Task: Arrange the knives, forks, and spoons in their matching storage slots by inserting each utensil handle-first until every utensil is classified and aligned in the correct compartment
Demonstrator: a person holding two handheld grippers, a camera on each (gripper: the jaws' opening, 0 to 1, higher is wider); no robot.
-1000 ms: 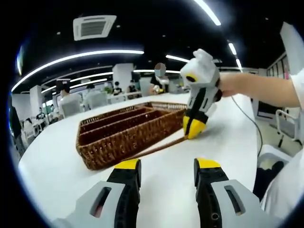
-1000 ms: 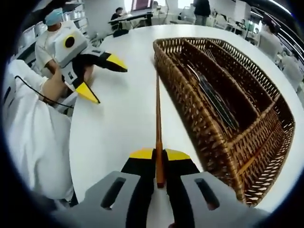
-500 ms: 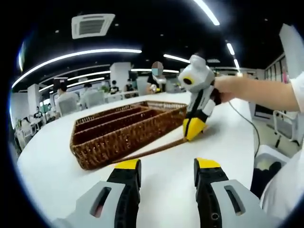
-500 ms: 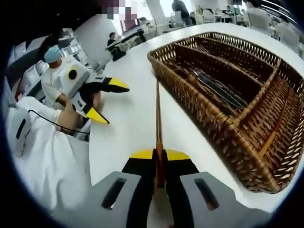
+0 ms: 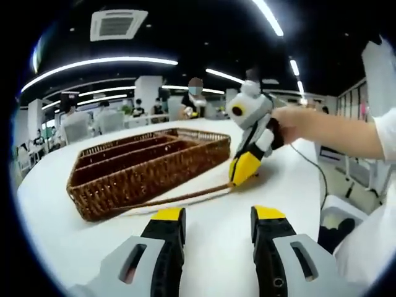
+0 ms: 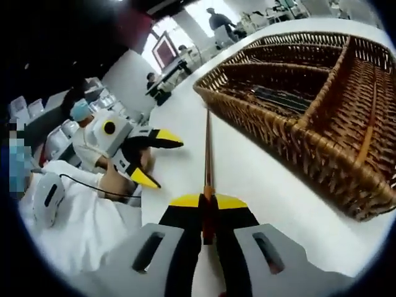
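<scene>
- Wicker: the basket (image 6: 322, 154) sits on the white bench (image 6: 247, 185), divided into long slots; in the right gripper view it lies ahead and to the right of your right claw (image 6: 208, 204).
- Brown, slim utensil (image 6: 207, 154): held in your right claw, jaws closed tight on one end, the rest running straight out ahead along the jaw line. Whether it is knife, fork or spoon is too thin to tell.
- Long axis: in the left gripper view the utensil (image 5: 179, 198) slopes from the right claw (image 5: 238, 176) down toward the basket (image 5: 142, 173), its far tip at or near the bench just beside the near wicker wall. It runs alongside that wall, outside it, not over any slot.
- Contents: a dark utensil (image 6: 281, 99) already lies in one middle slot, and an orange-brown one (image 6: 368, 127) in the slot at the right end.
- Left claw (image 5: 213, 216): jaws wide apart, holding nothing, hovering over bare bench, well apart from the basket.
- Judgement: your right claw is the nearer and the one loaded. The move turns on lifting the utensil's tip over the rim and swinging it to the right until it lies parallel with the matching slot.
</scene>
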